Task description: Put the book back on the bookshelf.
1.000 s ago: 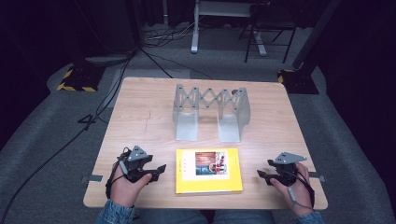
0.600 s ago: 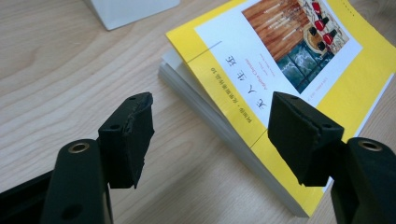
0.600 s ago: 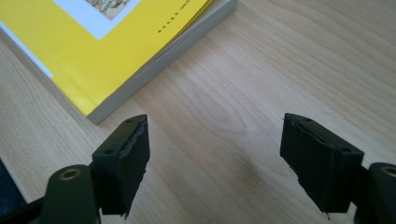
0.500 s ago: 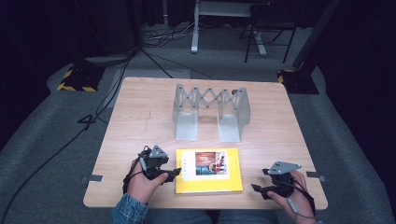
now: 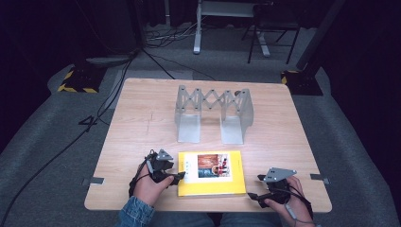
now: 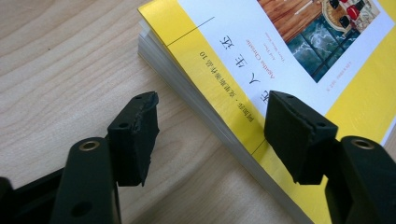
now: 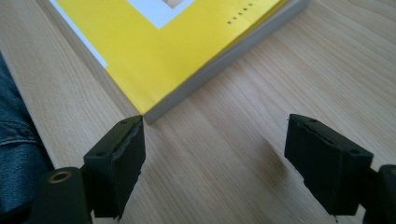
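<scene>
Where the table's near edge meets the person's lap, the right gripper (image 5: 259,195) rests in the right hand (image 5: 283,201) at the front right corner, jaws spread wide and empty. Its own view brings out what the high view cannot: the near right corner of the book (image 7: 196,56) lies just beyond the jaw at the left of that view, with the grey page block visible under the yellow cover, and blue denim (image 7: 18,130) past the table edge.

A little farther in, the left gripper (image 5: 178,176), held in the left hand (image 5: 149,182), is at the book's (image 5: 211,173) left edge. Its view shows the jaws parted, one over the bare wood and one over the cover, so they straddle the side of the book (image 6: 243,79) without closing on it; the stacked pages, printed characters and a photo on a white panel are clear there.

The book lies flat near the front middle of the table (image 5: 142,123), its long axis running left to right, the cover picture toward the far side.

Farther back stands a grey metal rack (image 5: 213,113) with a crisscross folding lattice joining two upright plates, well apart from the book. The tabletop is pale wood grain.
</scene>
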